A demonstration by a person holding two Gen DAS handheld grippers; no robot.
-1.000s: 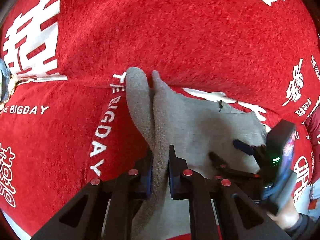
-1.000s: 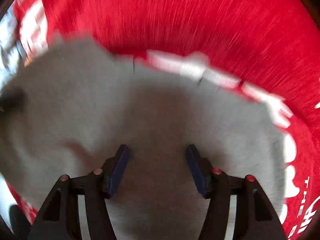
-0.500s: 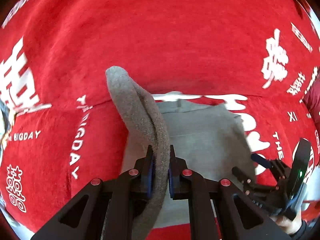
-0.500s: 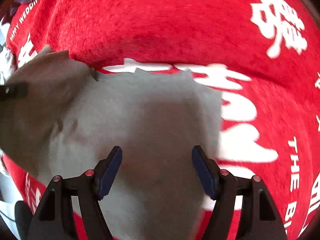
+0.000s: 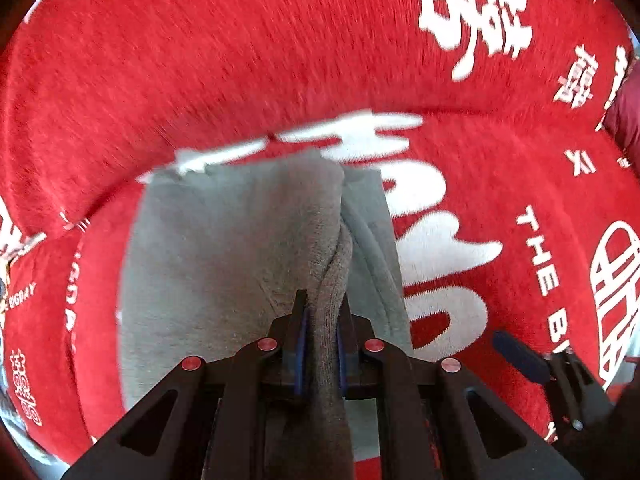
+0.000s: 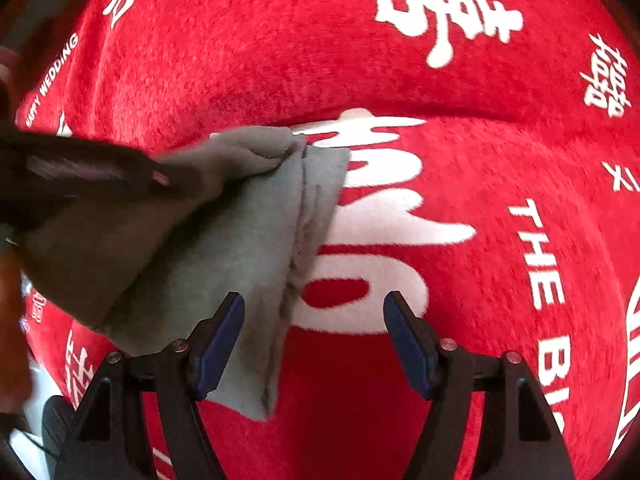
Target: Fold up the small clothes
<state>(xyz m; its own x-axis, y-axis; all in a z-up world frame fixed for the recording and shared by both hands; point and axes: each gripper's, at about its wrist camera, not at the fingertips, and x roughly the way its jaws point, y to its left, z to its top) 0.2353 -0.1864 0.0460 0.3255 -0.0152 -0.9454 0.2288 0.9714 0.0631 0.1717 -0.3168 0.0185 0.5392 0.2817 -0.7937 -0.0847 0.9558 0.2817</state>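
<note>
Your left gripper (image 5: 319,344) is clamped tight on a bunched fold of the grey garment (image 5: 224,248); blue pads (image 5: 300,354) press the knit from both sides, and the pinched strip runs up between the fingers. The rest of the garment lies on the red blanket (image 5: 240,60), spread left of the fold, with a narrower layer showing on its right edge. White lettering on the blanket sits just right of the garment and at its far edge.

Your right gripper (image 6: 314,344) stands wide with nothing between the pads; the left pad (image 6: 218,340) sits over the garment's near right edge, and whether it touches you can't tell. The right pad is over bare red blanket. In the right wrist view the left gripper comes in from the left, holding the garment's raised far corner. Motion blur on the left view.
</note>
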